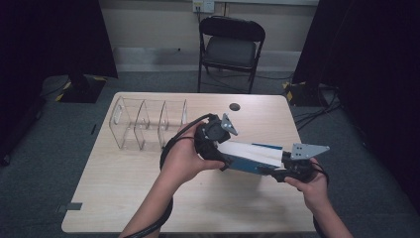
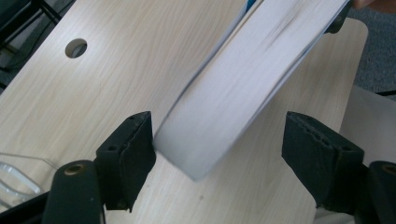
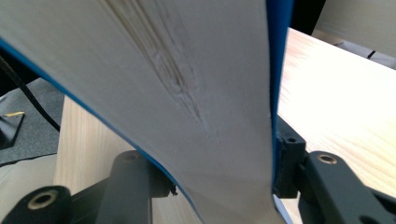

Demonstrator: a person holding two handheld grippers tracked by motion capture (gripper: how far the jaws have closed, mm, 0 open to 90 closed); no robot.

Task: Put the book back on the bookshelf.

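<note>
A person at a light wooden table (image 1: 124, 198) holds a gripper in each hand. At the centre of the high view, a thick blue-covered book (image 1: 252, 154) is held level above the table between the two grippers. The right gripper (image 1: 277, 171), toward the lower right, has its jaws clamped on the book's end; its own view shows the page block pinched between the pads. The left gripper (image 1: 223, 161), at the centre, has its jaws apart: in its view one pad (image 2: 133, 149) touches the book's corner, the other stands clear. A clear plastic divider rack (image 1: 148, 121) stands in the upper left of the table.
</note>
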